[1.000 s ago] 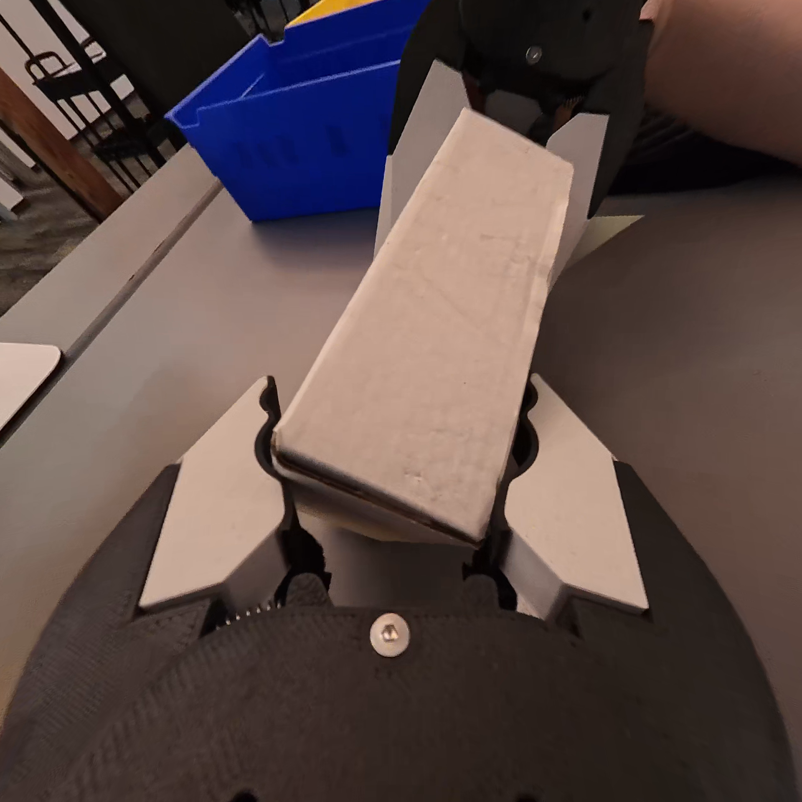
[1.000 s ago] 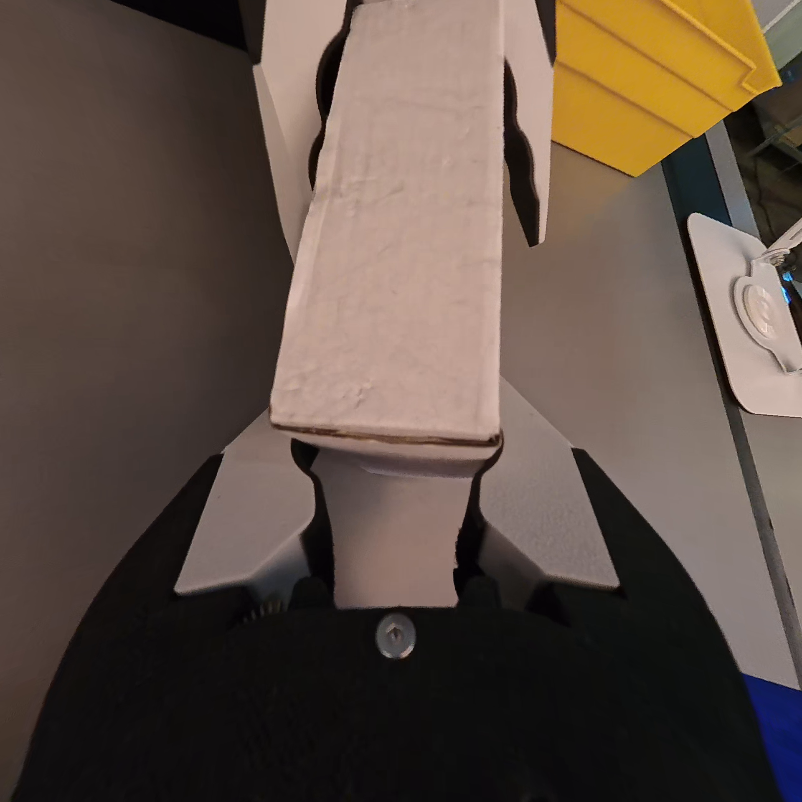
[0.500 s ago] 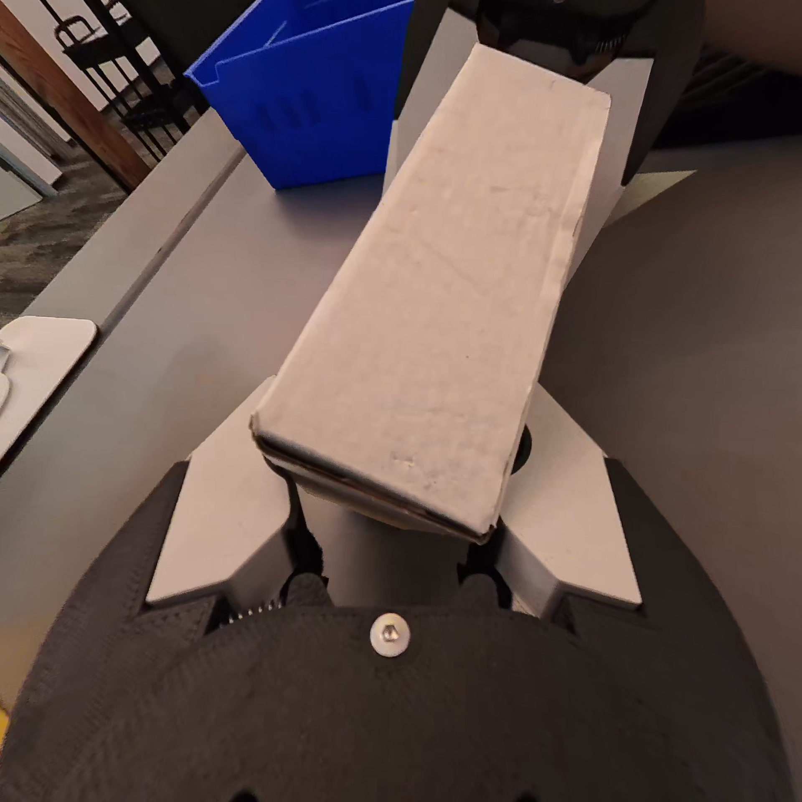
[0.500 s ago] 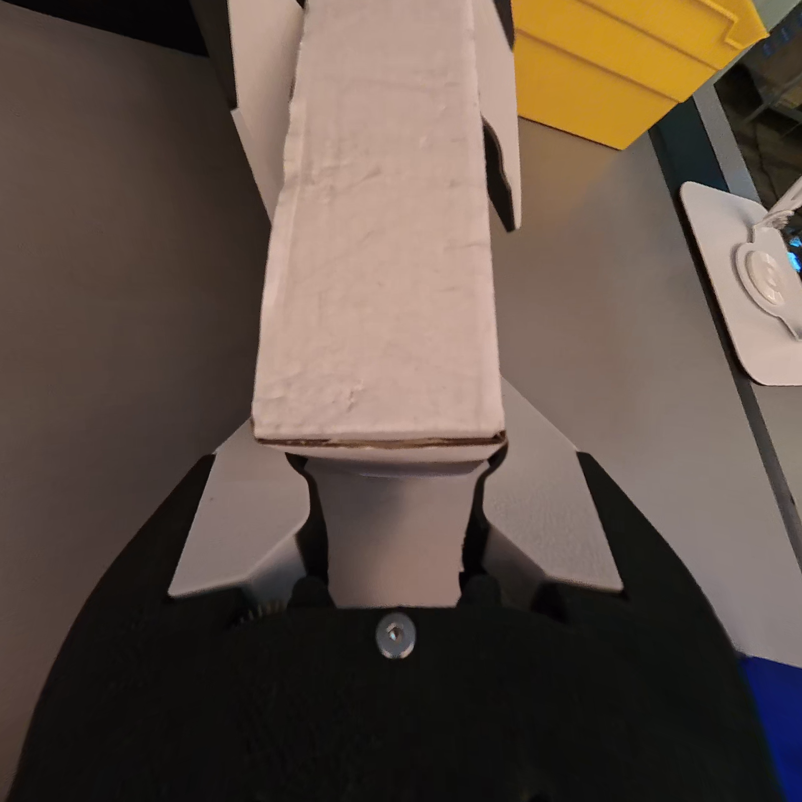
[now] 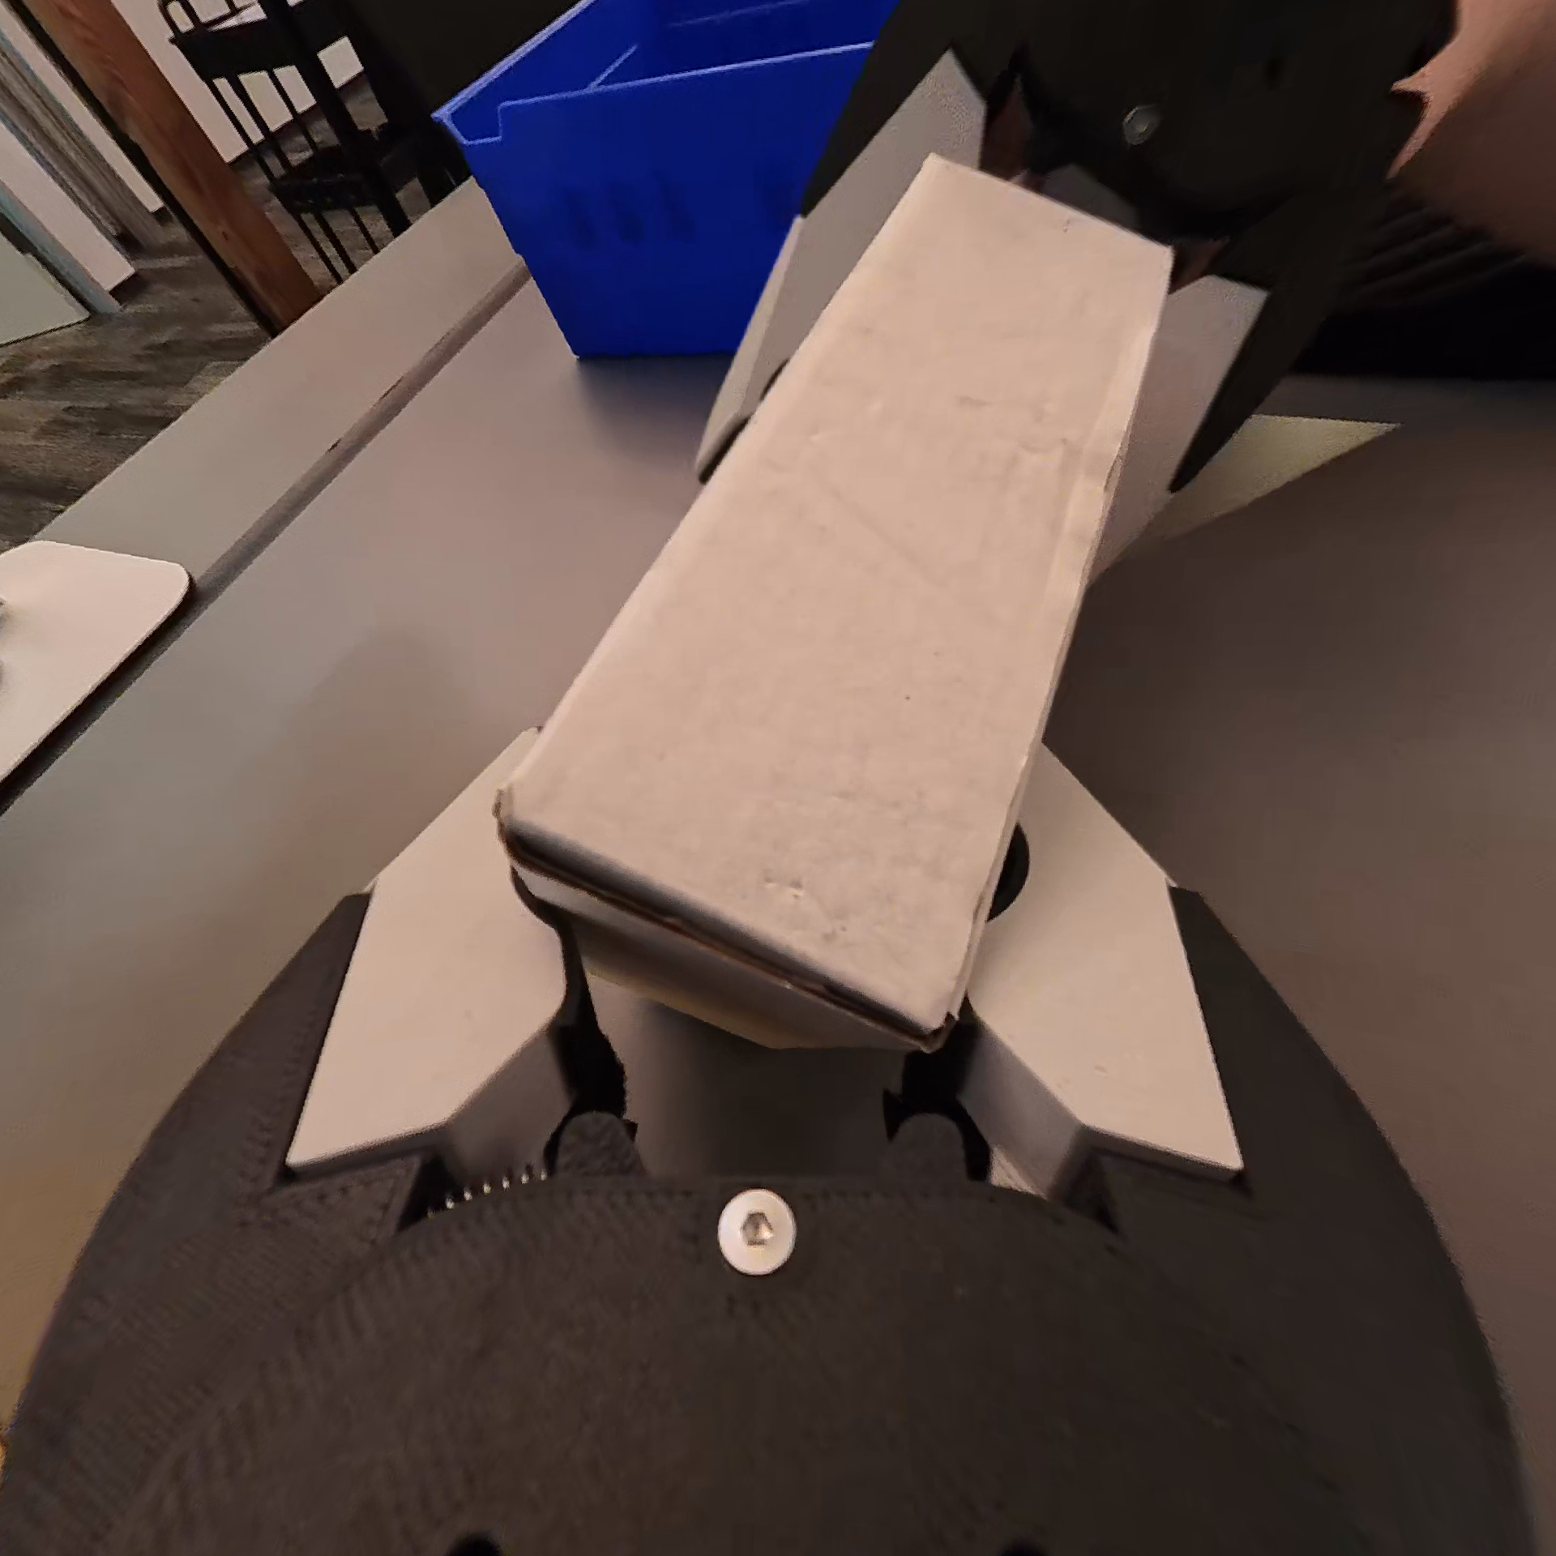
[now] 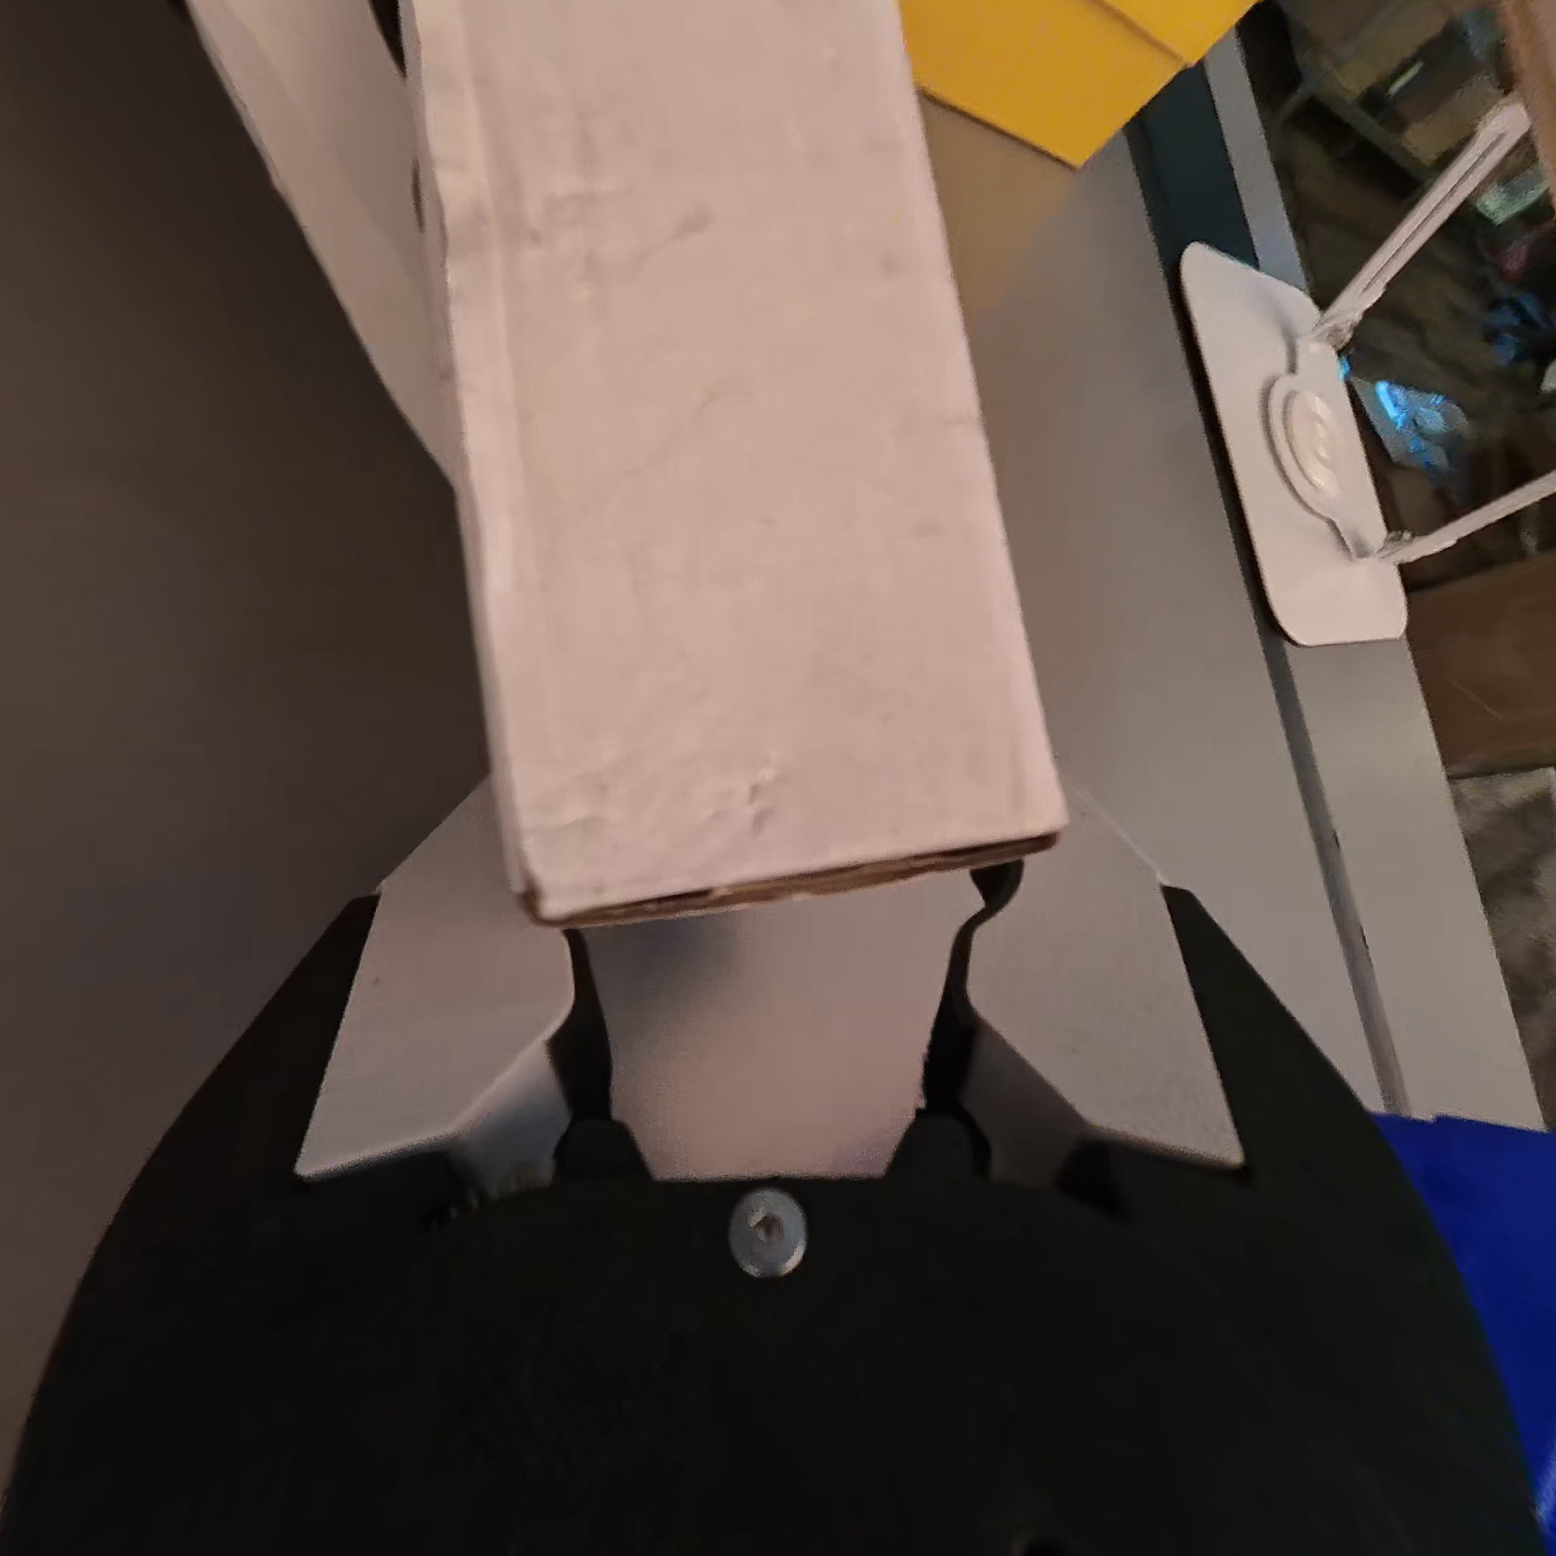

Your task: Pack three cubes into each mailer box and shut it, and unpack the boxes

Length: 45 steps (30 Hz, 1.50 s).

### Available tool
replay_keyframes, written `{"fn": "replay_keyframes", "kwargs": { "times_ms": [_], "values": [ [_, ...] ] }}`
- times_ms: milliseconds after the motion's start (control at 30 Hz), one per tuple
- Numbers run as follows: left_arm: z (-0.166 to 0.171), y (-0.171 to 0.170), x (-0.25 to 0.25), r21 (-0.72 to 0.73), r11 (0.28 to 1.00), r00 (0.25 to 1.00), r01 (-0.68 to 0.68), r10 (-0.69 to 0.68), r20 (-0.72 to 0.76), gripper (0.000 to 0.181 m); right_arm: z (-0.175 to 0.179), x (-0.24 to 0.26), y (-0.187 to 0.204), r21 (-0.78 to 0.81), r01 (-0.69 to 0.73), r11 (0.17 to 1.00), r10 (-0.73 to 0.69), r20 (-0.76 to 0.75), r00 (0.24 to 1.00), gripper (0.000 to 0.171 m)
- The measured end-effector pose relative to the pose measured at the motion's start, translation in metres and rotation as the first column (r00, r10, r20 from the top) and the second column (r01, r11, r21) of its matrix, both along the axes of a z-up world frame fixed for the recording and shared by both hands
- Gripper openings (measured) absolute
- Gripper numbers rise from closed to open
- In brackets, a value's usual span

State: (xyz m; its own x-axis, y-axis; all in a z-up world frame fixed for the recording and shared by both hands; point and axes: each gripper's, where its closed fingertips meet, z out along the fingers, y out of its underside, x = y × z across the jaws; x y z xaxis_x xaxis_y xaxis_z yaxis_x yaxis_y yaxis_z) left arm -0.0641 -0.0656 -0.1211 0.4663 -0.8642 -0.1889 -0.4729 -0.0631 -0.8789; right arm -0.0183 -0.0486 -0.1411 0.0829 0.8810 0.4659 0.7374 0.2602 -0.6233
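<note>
A long white mailer box (image 5: pixel 850 606) is held off the grey table (image 5: pixel 1347 758) by both grippers, one at each end. Its lid is shut and no cubes show. My left gripper (image 5: pixel 783 758) is shut on the near end in the left wrist view, with a tuck flap showing under the box. My right gripper (image 6: pixel 783 800) is shut on the other end of the box (image 6: pixel 716 463). The right gripper's fingers (image 5: pixel 762 362) show at the box's far end in the left wrist view. The left gripper's finger (image 6: pixel 320 168) shows beside the box's far end in the right wrist view.
A blue bin (image 5: pixel 674 210) stands at the far side of the table, and its corner shows in the right wrist view (image 6: pixel 1516 1263). A yellow bin (image 6: pixel 1052 76) is beyond the box. A white flat stand base (image 6: pixel 1297 438) sits by the table edge, also seen in the left wrist view (image 5: pixel 76 623).
Both grippers have moved together with the box still clamped between them. The box now leans to the left in the right wrist view. Both grips are unchanged.
</note>
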Motion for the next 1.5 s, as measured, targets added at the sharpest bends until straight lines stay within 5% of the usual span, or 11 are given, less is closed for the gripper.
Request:
{"fn": "replay_keyframes", "kwargs": {
  "times_ms": [133,233,300,400,633,1067,1133,1233,1333,1500],
  "values": [
    [0.000,0.003,-0.002,0.016,1.000,1.000,-0.025,0.025,-0.007,0.099,0.023,0.002,-0.006,0.104,0.027,0.994,-0.030,0.026,0.999,0.116],
    [0.000,0.007,-0.004,0.021,0.999,0.999,-0.049,0.050,-0.014,0.099,0.064,-0.009,-0.020,0.208,-0.011,0.978,0.031,-0.096,0.995,0.118],
    [-0.001,0.009,-0.006,0.025,0.998,0.998,-0.060,0.060,-0.024,0.098,0.096,-0.023,-0.034,0.320,-0.027,0.947,0.097,-0.204,0.974,0.104],
    [-0.001,0.010,-0.007,0.033,0.997,0.997,-0.072,0.073,-0.037,0.098,0.121,-0.051,-0.066,0.515,-0.066,0.855,0.235,-0.271,0.933,0.049],
    [-0.001,0.011,-0.008,0.023,0.997,0.996,-0.079,0.079,-0.038,0.097,0.085,-0.088,-0.065,0.637,-0.082,0.767,0.164,-0.071,0.984,0.023],
    [-0.002,0.012,-0.010,0.050,0.996,0.994,-0.079,0.082,-0.065,0.094,0.086,-0.091,-0.066,0.648,-0.068,0.758,0.137,-0.056,0.989,0.016],
    [-0.002,0.011,-0.009,0.073,0.995,0.994,-0.069,0.075,-0.075,0.095,0.101,-0.085,-0.061,0.713,-0.008,0.701,0.103,-0.090,0.991,0.000],
    [-0.003,0.009,-0.006,0.104,0.993,0.993,-0.061,0.071,-0.095,0.096,0.107,-0.082,-0.065,0.680,-0.032,0.732,0.144,-0.109,0.984,0.000],
    [-0.003,0.010,-0.006,0.067,0.996,0.994,-0.067,0.072,-0.076,0.094,0.091,-0.083,-0.074,0.541,-0.110,0.834,0.191,-0.097,0.977,0.026],
    [-0.003,0.009,-0.006,0.081,0.995,0.994,-0.063,0.070,-0.086,0.095,0.071,-0.074,-0.060,0.527,-0.114,0.842,0.130,0.008,0.992,0.029]
  ]
}}
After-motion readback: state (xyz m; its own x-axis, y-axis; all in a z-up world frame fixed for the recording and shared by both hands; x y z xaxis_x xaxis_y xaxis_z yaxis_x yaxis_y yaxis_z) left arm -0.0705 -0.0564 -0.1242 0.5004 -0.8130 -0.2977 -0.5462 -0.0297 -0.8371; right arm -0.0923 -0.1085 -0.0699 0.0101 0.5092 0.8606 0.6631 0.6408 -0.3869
